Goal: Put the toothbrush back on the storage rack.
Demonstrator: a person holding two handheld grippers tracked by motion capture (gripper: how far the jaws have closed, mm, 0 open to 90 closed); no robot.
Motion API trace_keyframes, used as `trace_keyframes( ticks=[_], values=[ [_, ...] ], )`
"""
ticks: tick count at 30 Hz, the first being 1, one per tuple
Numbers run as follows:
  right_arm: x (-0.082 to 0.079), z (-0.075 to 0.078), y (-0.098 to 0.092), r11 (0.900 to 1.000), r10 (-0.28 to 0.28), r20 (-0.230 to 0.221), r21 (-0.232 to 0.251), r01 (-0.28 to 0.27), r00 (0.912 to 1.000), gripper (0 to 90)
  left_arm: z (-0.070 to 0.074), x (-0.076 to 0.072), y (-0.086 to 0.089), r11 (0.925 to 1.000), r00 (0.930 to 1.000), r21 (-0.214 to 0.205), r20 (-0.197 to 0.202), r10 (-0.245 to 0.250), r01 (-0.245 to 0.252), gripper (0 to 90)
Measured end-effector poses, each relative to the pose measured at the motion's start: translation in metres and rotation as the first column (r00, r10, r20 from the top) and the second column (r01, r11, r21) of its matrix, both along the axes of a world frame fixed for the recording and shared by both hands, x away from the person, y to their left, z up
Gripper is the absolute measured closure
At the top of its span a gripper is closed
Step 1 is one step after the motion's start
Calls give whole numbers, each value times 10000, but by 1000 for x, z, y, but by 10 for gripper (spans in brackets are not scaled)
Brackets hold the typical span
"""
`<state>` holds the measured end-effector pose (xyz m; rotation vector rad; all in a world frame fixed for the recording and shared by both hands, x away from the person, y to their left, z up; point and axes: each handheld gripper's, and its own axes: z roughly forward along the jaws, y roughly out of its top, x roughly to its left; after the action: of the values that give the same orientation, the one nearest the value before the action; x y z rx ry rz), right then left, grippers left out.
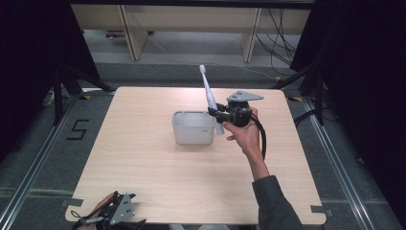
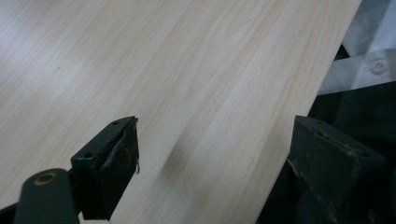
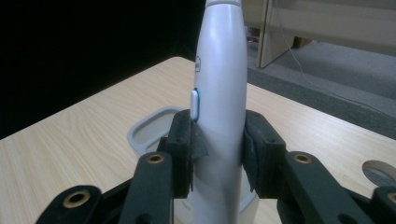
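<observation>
In the high view, a white electric toothbrush [image 1: 209,98] was seen pinched in the right gripper [image 1: 216,115], which was held by a hand [image 1: 244,135] over the middle of the pale wooden desk [image 1: 143,167]. The toothbrush stood nearly upright, tilted slightly, with its brush head at the top and its lower end at the right rim of a translucent white container [image 1: 193,127]. Whether that end rested inside the container or just beside its wall could not be told. The container stood on the desk near its centre. The left gripper [image 1: 117,211] was seen at the near left edge of the desk, well apart from the container.

In the left gripper view, the left gripper [image 2: 212,168] was seen with its jaws spread wide and nothing between them. One jaw was placed over the wood grain of the desk [image 2: 187,70], the other beyond its edge, over dark ground.

In the right gripper view, the right gripper [image 3: 218,149] was seen pressed against both sides of the toothbrush [image 3: 219,84], whose handle rose upright between the black jaws. A small button with a blue edge was visible on the handle just above the left pad. Behind the handle, part of the rim of the container [image 3: 149,128] was seen on the desk [image 3: 70,140].
</observation>
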<state>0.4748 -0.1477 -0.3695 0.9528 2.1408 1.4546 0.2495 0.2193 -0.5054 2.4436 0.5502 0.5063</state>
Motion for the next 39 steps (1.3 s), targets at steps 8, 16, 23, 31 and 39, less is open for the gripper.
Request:
trace_keyframes(
  ticks=[8, 16, 23, 31, 39],
  values=[
    [8, 5, 7, 9996, -124, -71, 244, 125, 9999, 663, 0, 0, 0, 10000, 10000, -78, 82, 5, -4, 156],
    [17, 9, 14, 9978, -278, 89, 600, 272, 9996, 663, 1, 0, 0, 9997, 9998, 136, -11, -214, 214, 156],
    [29, 1, 18, 9954, -596, -124, 748, 604, 9981, 663, 2, 0, 1, 9997, 9998, 121, 44, -199, 198, 156],
    [40, -5, 21, 9889, -970, -171, 1113, 983, 9951, 663, 2, 0, 1, 9996, 9998, 177, 23, -213, 213, 156],
    [45, -11, 23, 9835, -1276, -336, 1247, 1308, 9913, 663, 1, -1, 0, 9995, 9997, 151, -33, -260, 261, 156]
  ],
)
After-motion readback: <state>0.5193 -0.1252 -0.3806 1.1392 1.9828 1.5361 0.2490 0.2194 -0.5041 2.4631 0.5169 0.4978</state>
